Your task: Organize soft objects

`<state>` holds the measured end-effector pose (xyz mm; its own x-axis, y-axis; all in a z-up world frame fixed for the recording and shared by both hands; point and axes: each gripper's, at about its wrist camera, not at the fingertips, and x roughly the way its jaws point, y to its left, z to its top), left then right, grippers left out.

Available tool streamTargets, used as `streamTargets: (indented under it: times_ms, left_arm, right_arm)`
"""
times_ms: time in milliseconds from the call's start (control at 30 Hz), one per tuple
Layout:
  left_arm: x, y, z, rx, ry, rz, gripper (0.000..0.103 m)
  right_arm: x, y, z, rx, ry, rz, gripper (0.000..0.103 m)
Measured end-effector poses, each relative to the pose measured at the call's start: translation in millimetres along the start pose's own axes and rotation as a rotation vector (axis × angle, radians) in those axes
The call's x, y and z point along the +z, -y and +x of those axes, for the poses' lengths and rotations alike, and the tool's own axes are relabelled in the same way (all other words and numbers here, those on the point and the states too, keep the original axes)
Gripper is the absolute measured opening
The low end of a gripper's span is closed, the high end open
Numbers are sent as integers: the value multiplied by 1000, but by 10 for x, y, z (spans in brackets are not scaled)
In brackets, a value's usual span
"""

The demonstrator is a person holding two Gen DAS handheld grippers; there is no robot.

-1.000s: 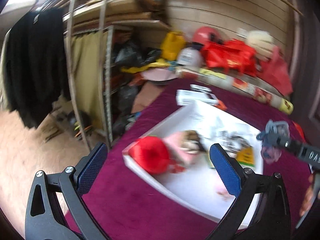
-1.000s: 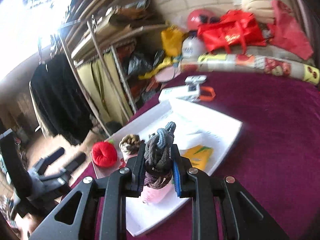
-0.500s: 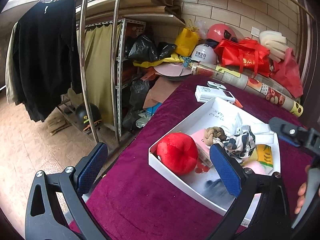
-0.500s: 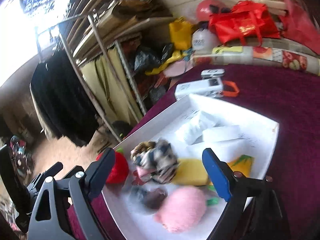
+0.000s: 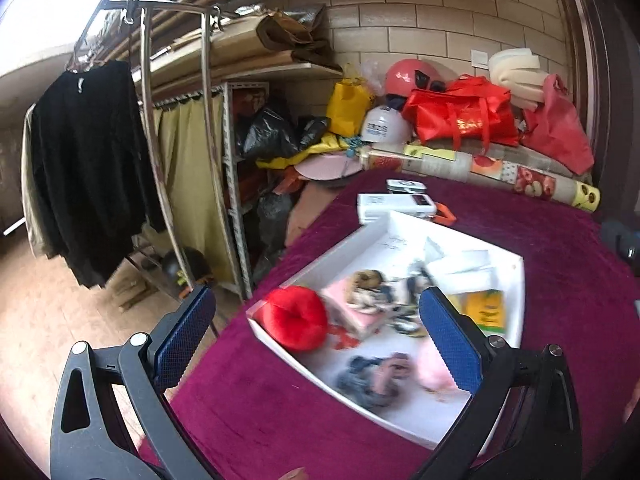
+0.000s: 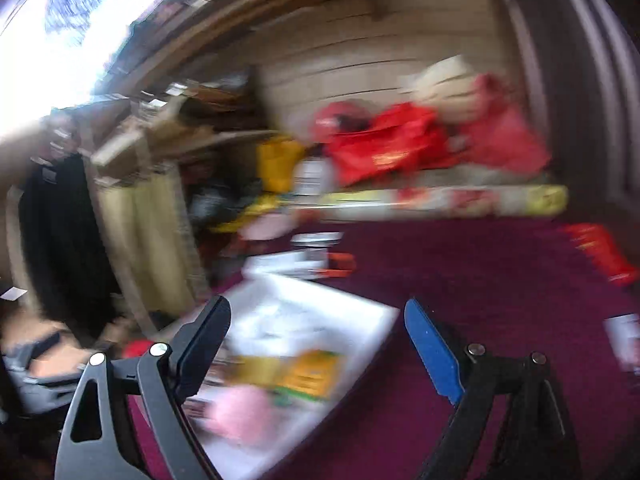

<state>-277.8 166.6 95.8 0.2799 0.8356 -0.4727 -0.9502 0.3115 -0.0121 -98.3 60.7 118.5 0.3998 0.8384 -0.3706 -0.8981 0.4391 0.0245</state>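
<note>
Looking along the left gripper (image 5: 316, 336), its jaws stand wide apart and empty above the white tray (image 5: 516, 280), where the red plush (image 5: 296, 316), a blue-grey scrunchie (image 5: 372, 376) and other soft pieces lie crowded; a careless reach could drag neighbours over the low rim. No writing is legible. Through the right wrist view, the right gripper (image 6: 316, 344) is equally open and empty, heavily blurred, so misjudging the tray edge seems likely
</note>
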Motion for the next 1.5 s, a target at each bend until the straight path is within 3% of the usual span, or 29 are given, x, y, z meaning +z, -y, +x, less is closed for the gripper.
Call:
streamTargets:
  times_ms: [167, 200, 233, 267, 433, 600, 1000, 1500]
  left_arm:
    - [49, 331, -91, -81, -81, 42, 103]
    - [52, 387, -130, -95, -84, 51, 103]
    - [55, 450, -206, -117, -73, 59, 103]
    - [59, 494, -267, -130, -61, 65, 103]
    - [5, 719, -564, -70, 2, 126, 103]
    - [-47, 816, -700, -106, -1, 125, 103]
    - [-113, 876, -862, -92, -14, 116, 103]
    - [-148, 870, -814, -80, -41, 118, 103]
  right_arm:
    - [-46, 370, -224, 8, 12, 103, 90]
    - [-66, 441, -280, 3, 22, 119, 92]
    - [-87, 493, -319, 4, 33, 128, 103]
    - [-114, 548, -387, 6, 58, 136, 103]
    - [-246, 726, -689, -14, 140, 140, 103]
    - [-304, 850, -860, -51, 155, 135, 103]
    - [-335, 1061, -1152, -59, 223, 200, 103]
    - [-421, 1145, -977, -92, 126, 223, 103]
